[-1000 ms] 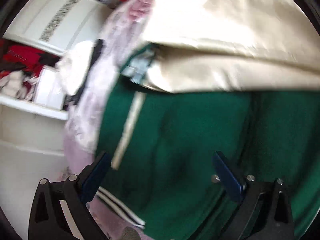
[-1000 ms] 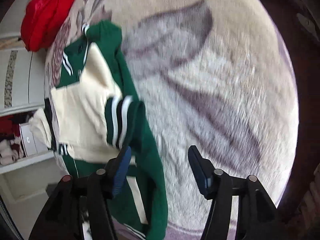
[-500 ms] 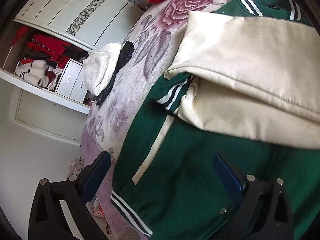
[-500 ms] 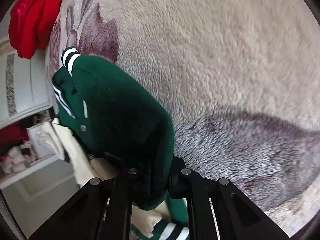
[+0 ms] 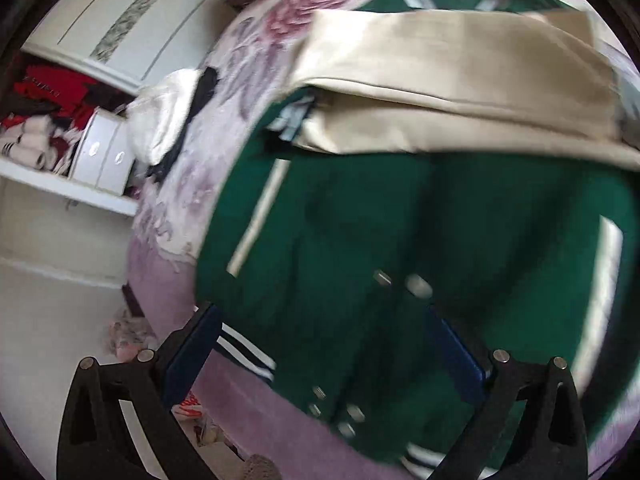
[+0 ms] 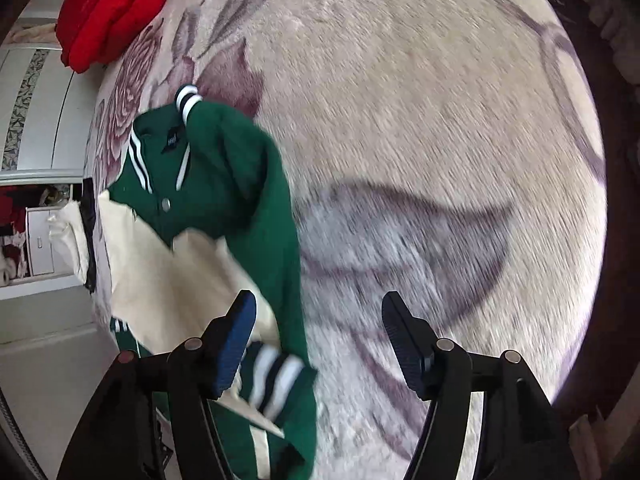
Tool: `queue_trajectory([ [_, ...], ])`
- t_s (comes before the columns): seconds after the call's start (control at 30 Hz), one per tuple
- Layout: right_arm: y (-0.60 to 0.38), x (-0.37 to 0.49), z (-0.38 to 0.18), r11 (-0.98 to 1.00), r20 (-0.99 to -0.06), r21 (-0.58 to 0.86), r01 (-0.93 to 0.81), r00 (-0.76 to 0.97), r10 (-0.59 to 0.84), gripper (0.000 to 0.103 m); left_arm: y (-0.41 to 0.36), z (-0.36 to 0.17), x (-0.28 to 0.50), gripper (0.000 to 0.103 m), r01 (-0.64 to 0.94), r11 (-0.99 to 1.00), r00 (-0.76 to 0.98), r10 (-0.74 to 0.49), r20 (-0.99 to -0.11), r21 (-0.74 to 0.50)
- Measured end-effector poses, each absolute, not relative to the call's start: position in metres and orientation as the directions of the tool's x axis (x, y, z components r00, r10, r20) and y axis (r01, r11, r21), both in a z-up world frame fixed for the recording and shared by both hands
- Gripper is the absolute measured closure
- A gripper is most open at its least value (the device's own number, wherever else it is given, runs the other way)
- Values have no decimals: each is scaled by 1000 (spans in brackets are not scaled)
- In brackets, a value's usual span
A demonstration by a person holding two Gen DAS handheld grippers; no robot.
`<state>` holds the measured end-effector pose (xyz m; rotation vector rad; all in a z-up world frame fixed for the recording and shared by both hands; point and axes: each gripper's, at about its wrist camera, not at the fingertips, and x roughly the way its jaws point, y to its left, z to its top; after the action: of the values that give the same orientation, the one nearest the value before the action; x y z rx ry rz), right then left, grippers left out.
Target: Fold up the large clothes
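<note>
Bed covered by a plush cream blanket (image 6: 420,120) with a mauve rose-and-leaf print. Lying directly on it: a green varsity jacket (image 6: 248,184) with cream sleeves folded across its body, a red garment (image 6: 112,4) near the far edge, and a white-and-black bundle (image 5: 172,120) beside the jacket.

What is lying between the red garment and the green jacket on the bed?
In the right wrist view, only bare floral blanket separates the red garment from the green jacket.

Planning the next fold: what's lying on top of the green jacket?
Its cream sleeves lie folded across the green jacket; the chest beneath them is hidden.
</note>
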<state>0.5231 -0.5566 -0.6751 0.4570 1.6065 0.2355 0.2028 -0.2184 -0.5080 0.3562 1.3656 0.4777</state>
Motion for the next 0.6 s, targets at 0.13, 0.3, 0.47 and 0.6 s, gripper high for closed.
queue_trajectory([
  [0.13,-587,434,-667,923,-931,345,173,-59,359,36,-291,-508,165,0,17,880,151,467,-871,475],
  [0.3,-615,340,-674,951,-959,233,205,-111,259,36,-384,-526,124,0,162,796,246,539,-805,583],
  [0.47,-647,278,-684,914,-945,241,326,-135,297,36,-438,-576,94,0,235,687,317,615,-722,688],
  [0.6,-661,262,-689,889,-940,256,379,-119,321,36,-431,-629,101,0,265,635,237,686,-688,725],
])
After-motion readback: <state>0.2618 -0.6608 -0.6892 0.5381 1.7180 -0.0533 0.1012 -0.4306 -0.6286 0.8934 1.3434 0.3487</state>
